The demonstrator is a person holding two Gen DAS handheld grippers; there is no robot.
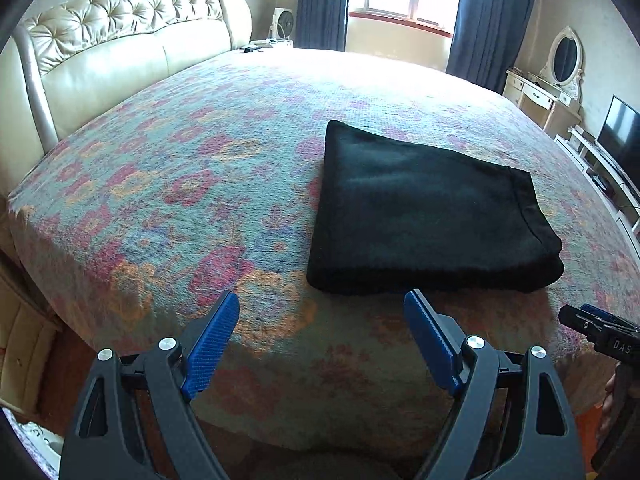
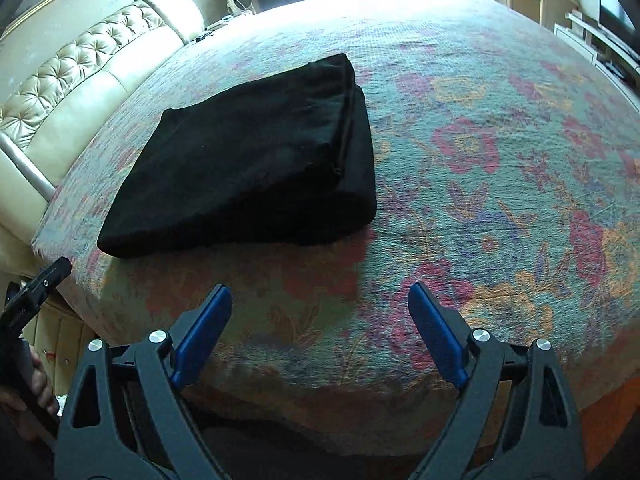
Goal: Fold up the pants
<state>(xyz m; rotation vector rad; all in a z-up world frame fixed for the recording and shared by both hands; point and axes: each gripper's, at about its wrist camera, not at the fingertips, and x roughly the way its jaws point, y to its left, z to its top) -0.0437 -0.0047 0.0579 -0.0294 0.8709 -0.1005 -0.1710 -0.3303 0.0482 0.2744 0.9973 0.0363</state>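
On the flowered bedspread (image 1: 168, 184), toward the near edge of the bed, the black pants (image 1: 424, 212) lie folded into a thick rectangle. Left gripper (image 1: 322, 312), near side: blue pads (image 1: 212, 344) spread wide, nothing between them, clear of the cloth. Right gripper (image 2: 320, 304): likewise released and empty, just right of the pants. Cream tufted headboard (image 1: 120, 40) at far left.
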